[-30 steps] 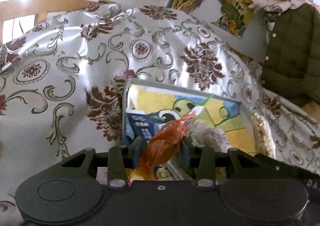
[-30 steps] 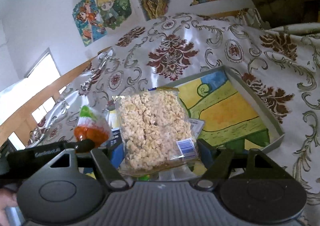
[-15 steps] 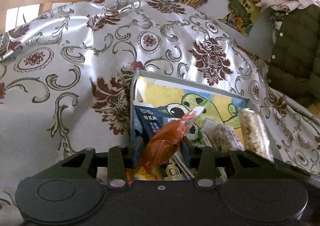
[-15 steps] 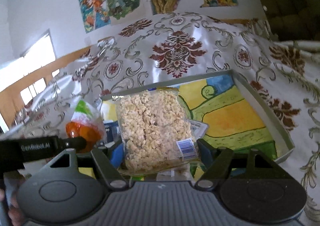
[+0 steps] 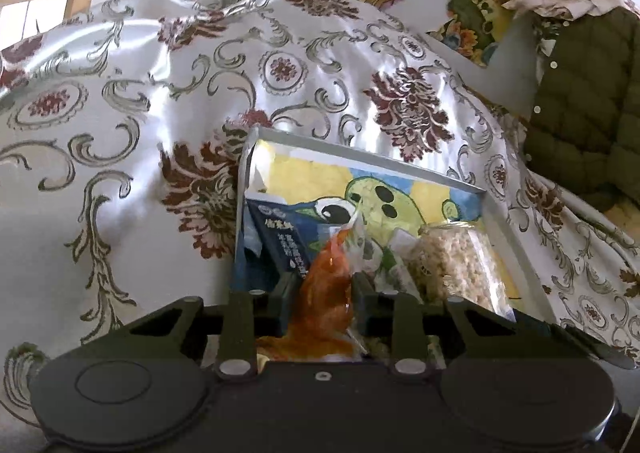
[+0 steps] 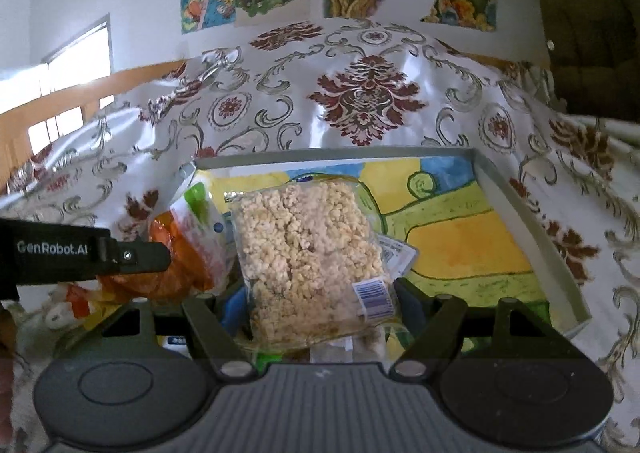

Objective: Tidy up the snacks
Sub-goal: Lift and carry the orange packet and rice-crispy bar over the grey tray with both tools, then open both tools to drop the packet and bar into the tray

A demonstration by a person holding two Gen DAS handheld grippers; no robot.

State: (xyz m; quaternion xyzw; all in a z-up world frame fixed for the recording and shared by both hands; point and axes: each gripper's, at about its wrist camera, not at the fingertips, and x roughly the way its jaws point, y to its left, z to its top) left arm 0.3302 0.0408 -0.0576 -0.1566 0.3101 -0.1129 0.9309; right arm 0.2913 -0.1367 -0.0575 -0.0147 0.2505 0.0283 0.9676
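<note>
An orange snack packet [image 5: 326,289] is pinched between the jaws of the left gripper [image 5: 322,303], and those jaws are closing on it at this moment, the wrapper bulging up between them with its clear, crimped end pointing to twelve o'clock. In the right wrist view the same packet is seen at nine o'clock, tucked behind a black finger marked with white lettering.

A clear bag of puffed rice cake [image 6: 308,261] is clamped across its lower edge by the right gripper [image 6: 314,309], the jaws set wide and pressed against both sides of the bag, a barcode sticker showing at four o'clock on it.

Both snacks are held over the near end of a shallow grey tray [image 6: 532,221] lined with a bright yellow, green and blue cartoon drawing. A dark blue packet [image 5: 280,241] is already lying inside the tray, at eleven o'clock from the orange packet. The tray is resting on a shiny floral cloth [image 5: 132,125] spread over the worktop. At two o'clock a dark green quilted jacket [image 5: 588,121] is seen beside the wall posters.
</note>
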